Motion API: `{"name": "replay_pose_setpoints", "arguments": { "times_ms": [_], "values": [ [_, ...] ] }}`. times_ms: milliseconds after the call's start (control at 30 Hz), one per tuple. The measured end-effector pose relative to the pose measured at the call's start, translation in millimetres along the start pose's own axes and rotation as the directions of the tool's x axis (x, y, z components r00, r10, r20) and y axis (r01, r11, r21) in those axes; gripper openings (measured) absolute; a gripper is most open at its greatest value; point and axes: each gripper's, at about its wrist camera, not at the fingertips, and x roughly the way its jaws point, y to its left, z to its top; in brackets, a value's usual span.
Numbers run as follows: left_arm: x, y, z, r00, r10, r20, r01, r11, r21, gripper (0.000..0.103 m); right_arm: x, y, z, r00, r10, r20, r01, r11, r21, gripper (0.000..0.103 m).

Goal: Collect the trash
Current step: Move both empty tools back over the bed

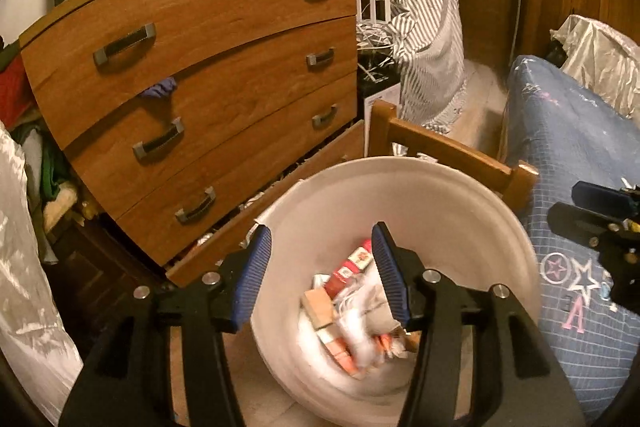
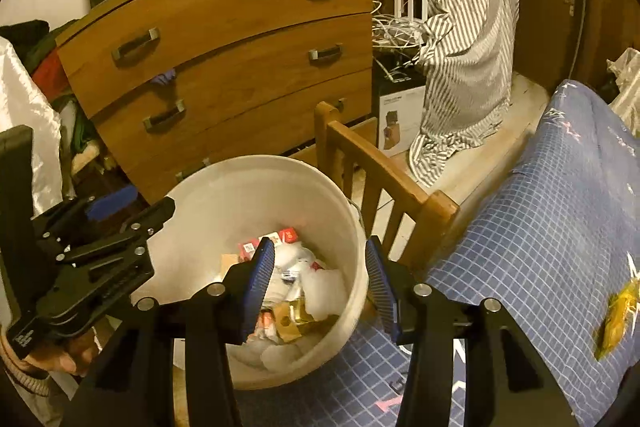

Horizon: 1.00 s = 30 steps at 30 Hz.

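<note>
A white bucket (image 1: 400,187) stands on the floor between the dresser and the bed; it also shows in the right wrist view (image 2: 224,187). Inside lies trash (image 1: 352,311): red-and-white packets, a small cardboard box, crumpled white paper, also visible in the right wrist view (image 2: 296,291). My left gripper (image 1: 322,275) is open and empty above the bucket's mouth. My right gripper (image 2: 320,285) is open and empty over the bucket's right rim. A yellow wrapper (image 2: 616,319) lies on the blue bedspread at the right.
A wooden dresser (image 1: 200,75) with a half-open bottom drawer stands behind the bucket. A wooden bed frame (image 2: 384,183) and blue checked bedspread (image 2: 540,227) are right of it. Striped cloth (image 1: 420,27) hangs at the back. The left gripper appears in the right view (image 2: 92,247).
</note>
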Motion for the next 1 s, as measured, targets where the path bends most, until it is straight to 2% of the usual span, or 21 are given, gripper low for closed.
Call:
{"name": "replay_pose_setpoints", "arguments": {
  "times_ms": [167,233,333,400,500,667,767,1000],
  "values": [
    [-24,-7,-10,0.999,-0.021,0.035,0.023,0.998,-0.05,0.051,-34,-3,-20,0.995,-0.07,0.076,0.072,0.997,-0.02,0.05],
    [-38,-12,-18,0.999,-0.021,0.047,0.024,0.997,-0.079,0.058,-54,-9,-35,0.99,-0.095,0.108,0.097,0.995,-0.014,0.053],
    [-56,-22,-31,0.997,-0.017,0.079,0.023,0.996,-0.086,0.064,-80,-19,-57,0.981,-0.127,0.15,0.129,0.992,-0.004,0.06],
    [-69,-31,-41,0.993,-0.013,0.117,0.025,0.995,-0.096,0.07,-100,-32,-78,0.971,-0.155,0.182,0.153,0.988,0.028,0.06],
    [-83,-47,-56,0.99,-0.027,0.138,0.04,0.995,-0.093,0.072,-115,-48,-105,0.97,-0.164,0.178,0.152,0.985,0.079,0.06],
    [-96,-66,-77,0.993,-0.052,0.109,0.063,0.993,-0.098,0.073,-136,-63,-143,0.975,-0.18,0.127,0.169,0.981,0.097,0.06],
    [-104,-72,-85,0.993,-0.054,0.11,0.064,0.994,-0.089,0.075,-150,-68,-155,0.972,-0.191,0.135,0.179,0.979,0.099,0.06],
    [-122,-85,-99,0.986,-0.035,0.165,0.046,0.997,-0.062,0.082,-175,-79,-173,0.97,-0.195,0.149,0.179,0.977,0.112,0.062]
  ]
}}
